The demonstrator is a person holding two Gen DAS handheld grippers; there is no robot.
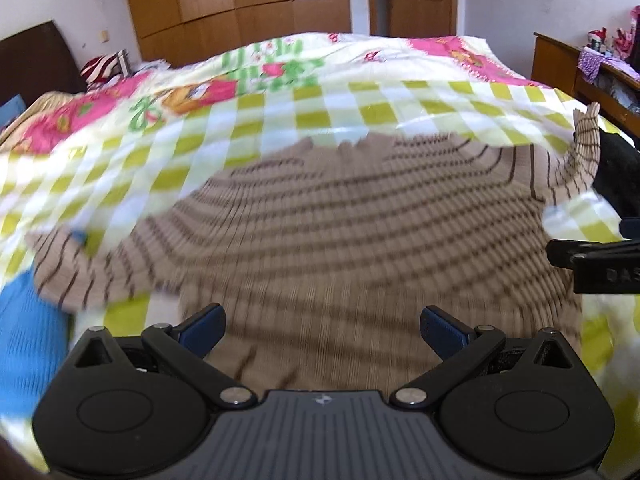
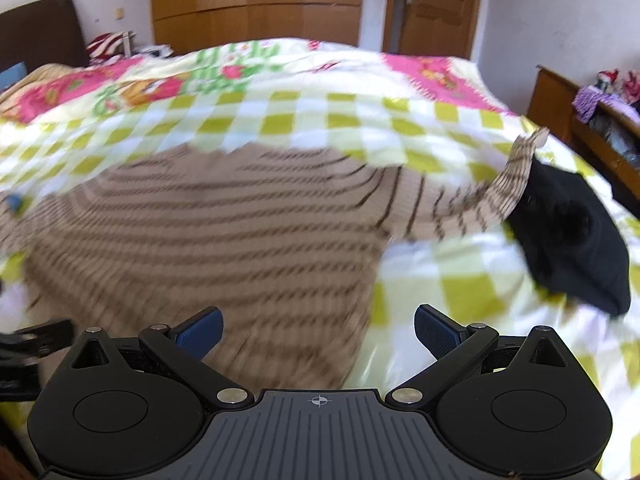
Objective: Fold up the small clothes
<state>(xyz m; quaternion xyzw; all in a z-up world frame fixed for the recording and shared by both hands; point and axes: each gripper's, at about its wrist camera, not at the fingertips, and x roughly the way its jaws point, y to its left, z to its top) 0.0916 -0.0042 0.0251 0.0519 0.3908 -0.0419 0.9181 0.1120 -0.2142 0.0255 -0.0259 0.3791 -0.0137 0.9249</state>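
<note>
A small tan sweater with thin brown stripes (image 1: 344,236) (image 2: 208,236) lies spread flat on the bed, hem toward me, neck at the far side. One sleeve (image 1: 68,272) points left, the other sleeve (image 2: 496,196) runs right and rests against a black garment (image 2: 568,240). My left gripper (image 1: 322,330) hovers open over the hem's middle, blue pads (image 1: 204,328) wide apart with nothing between them. My right gripper (image 2: 318,328) is open above the hem's right corner. Both views are blurred by motion.
The bed is covered with a green and white checked quilt (image 1: 280,112) with pink cartoon patches. A blue cloth (image 1: 28,344) lies at the left. A wooden sideboard (image 2: 592,136) with clutter stands right; a wardrobe (image 1: 240,0) and door (image 2: 436,4) stand beyond.
</note>
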